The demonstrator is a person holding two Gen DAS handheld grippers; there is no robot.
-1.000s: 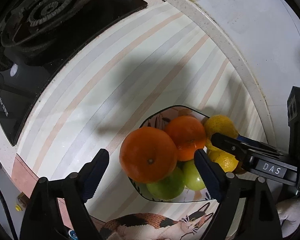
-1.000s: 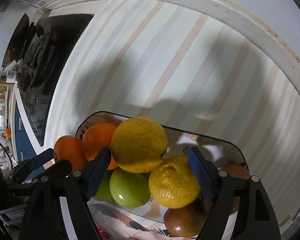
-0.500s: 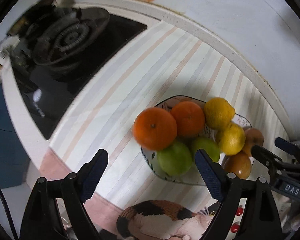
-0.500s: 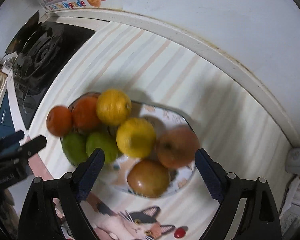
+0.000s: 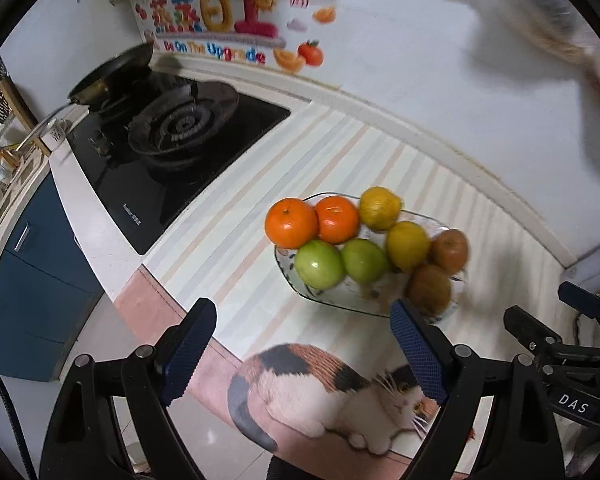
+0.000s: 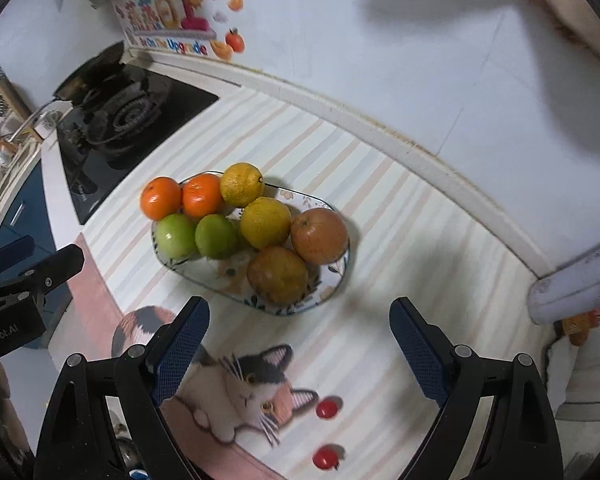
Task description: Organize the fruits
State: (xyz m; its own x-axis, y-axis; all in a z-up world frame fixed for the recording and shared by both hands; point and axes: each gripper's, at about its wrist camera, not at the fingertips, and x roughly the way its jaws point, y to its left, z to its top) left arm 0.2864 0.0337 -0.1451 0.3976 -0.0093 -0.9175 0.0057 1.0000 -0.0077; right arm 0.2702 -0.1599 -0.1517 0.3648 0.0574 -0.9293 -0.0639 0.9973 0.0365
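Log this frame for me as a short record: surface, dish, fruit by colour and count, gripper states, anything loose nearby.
surface: striped mat with a calico cat print on a counter beside a black gas hob
dish: oblong patterned ceramic plate
fruit on plate: two orange tangerines, two green apples, two yellow citrus fruits, two brownish round fruits
arrangement: paired by colour
left gripper: open, empty, away from the plate
right gripper: open, empty, away from the plate
loose items: two small red tomatoes on the mat
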